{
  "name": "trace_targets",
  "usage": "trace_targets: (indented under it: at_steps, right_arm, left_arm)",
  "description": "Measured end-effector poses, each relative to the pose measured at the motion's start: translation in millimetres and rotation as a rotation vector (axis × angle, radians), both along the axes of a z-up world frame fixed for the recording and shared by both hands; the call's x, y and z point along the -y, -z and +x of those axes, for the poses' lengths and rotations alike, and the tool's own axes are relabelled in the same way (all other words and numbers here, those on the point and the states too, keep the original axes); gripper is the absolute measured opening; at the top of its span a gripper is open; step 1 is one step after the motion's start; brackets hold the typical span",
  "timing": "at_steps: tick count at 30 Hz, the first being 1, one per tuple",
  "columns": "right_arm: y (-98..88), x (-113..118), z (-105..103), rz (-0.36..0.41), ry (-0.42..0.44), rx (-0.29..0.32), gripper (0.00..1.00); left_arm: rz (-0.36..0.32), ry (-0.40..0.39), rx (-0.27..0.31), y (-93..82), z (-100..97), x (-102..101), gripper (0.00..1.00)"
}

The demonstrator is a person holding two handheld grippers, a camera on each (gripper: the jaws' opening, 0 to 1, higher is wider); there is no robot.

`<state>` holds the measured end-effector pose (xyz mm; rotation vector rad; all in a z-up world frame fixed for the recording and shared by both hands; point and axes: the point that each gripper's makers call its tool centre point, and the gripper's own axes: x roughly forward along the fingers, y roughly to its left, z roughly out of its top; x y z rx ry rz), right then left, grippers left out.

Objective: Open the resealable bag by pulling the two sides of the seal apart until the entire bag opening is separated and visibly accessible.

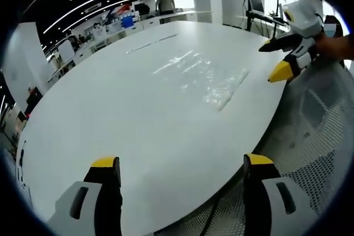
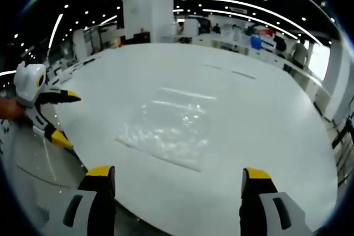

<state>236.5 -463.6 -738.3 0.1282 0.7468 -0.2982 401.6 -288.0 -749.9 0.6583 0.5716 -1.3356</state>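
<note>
Clear resealable bag [image 2: 168, 128] lies flat on the white bench [image 2: 265, 114], near its edge, untouched. The left gripper [image 1: 182, 164] hangs over the bench edge, fingers spread wide, nothing between them. The right gripper [image 2: 178, 172] matches it, fingers parted and empty, bag just ahead (glare on the plastic hides the seal). Each gripper appears in the other's view, beside the bench edge, yellow tips apart.

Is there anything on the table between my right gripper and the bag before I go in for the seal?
Nothing visible. In the right gripper view, bare white table lies between the open right gripper and the clear resealable bag, which lies flat. The left gripper is open off to the side at the table edge.
</note>
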Motion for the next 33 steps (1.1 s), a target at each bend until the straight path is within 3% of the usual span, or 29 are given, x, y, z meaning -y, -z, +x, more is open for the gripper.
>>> trace_targets:
  at_steps: [8,21,27,33]
  right_arm:
    - [2.7,-2,-2,0.001,-0.008,-0.017,0.94]
    - [-2.4,-3,3,-0.006,-0.022,0.005,0.94]
    - [-12.2,-3,9,-0.022,-0.031,0.061,0.95]
    - [-14.2,-4,12,-0.015,-0.038,0.076,0.96]
  left_arm:
    - [-0.001,-0.006,-0.002,0.0,-0.2,-1,0.9]
    - [0.004,-0.009,0.006,0.1,2.7,-1,0.91]
    - [-0.015,-0.02,0.017,-3.2,6.8,1,0.91]
    - [-0.017,-0.016,0.022,-3.9,7.1,2,0.91]
